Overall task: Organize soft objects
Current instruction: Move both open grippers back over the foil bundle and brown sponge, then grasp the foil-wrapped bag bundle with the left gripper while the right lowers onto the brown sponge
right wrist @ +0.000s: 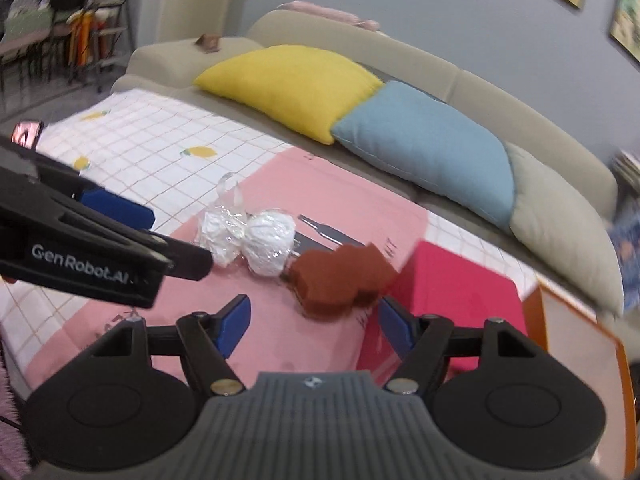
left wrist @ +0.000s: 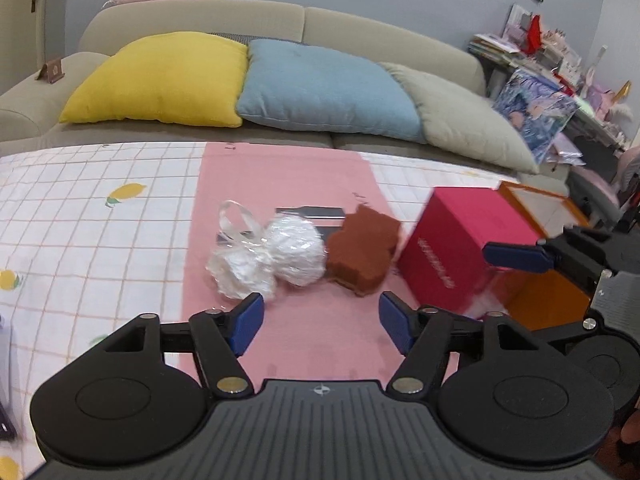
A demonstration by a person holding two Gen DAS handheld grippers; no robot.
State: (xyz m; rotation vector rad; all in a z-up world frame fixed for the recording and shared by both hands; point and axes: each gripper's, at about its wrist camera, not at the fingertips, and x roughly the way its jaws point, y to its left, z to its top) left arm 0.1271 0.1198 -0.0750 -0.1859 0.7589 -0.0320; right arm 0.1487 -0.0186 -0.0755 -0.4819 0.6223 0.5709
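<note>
Two white lumps wrapped in clear plastic (left wrist: pixel 276 260) lie on a pink mat (left wrist: pixel 288 176), touching a brown foam sponge (left wrist: pixel 360 252) on their right. My left gripper (left wrist: pixel 320 306) hangs open just short of them, nothing between its blue pads. In the right wrist view the sponge (right wrist: pixel 340 276) sits directly ahead of my right gripper (right wrist: pixel 313 308), which is open and empty; its right fingertip is close to the sponge's edge. The wrapped lumps (right wrist: pixel 248 240) lie further left. A blue finger (right wrist: pixel 116 206) of the left gripper reaches in from the left.
A pink box (left wrist: pixel 452 240) stands right of the sponge, an orange-rimmed box (left wrist: pixel 536 200) behind it. A dark flat tool (left wrist: pixel 312 212) lies under the soft things. The lemon-print checked cloth (left wrist: pixel 100 220) covers the table. Behind is a sofa with yellow (left wrist: pixel 160 80), blue and grey cushions.
</note>
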